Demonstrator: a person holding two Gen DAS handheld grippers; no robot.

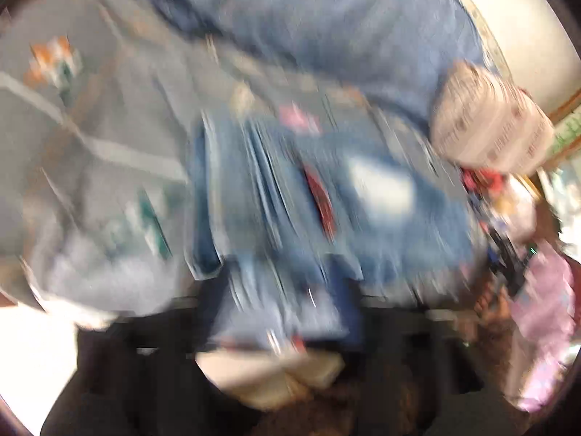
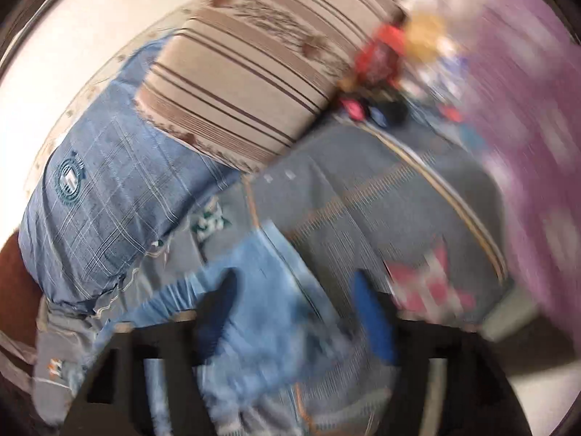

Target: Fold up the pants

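Light blue ripped jeans (image 1: 326,196) lie on a grey patterned bedsheet (image 1: 90,116); the left wrist view is heavily motion-blurred. The left gripper (image 1: 276,276) has its blue fingers (image 1: 207,254) around a bunch of denim, and seems shut on it. In the right wrist view the jeans (image 2: 276,290) pass between the right gripper's (image 2: 297,312) blue fingers (image 2: 374,319), which stand wide apart with denim between them. Whether they pinch it is unclear.
A blue checked pillow (image 2: 109,196) and a brown striped pillow (image 2: 247,83) lie on the bed's far side. A pink cloth (image 2: 537,116) and a heap of small coloured items (image 2: 385,58) lie at the right. A cream wall (image 2: 72,29) is behind.
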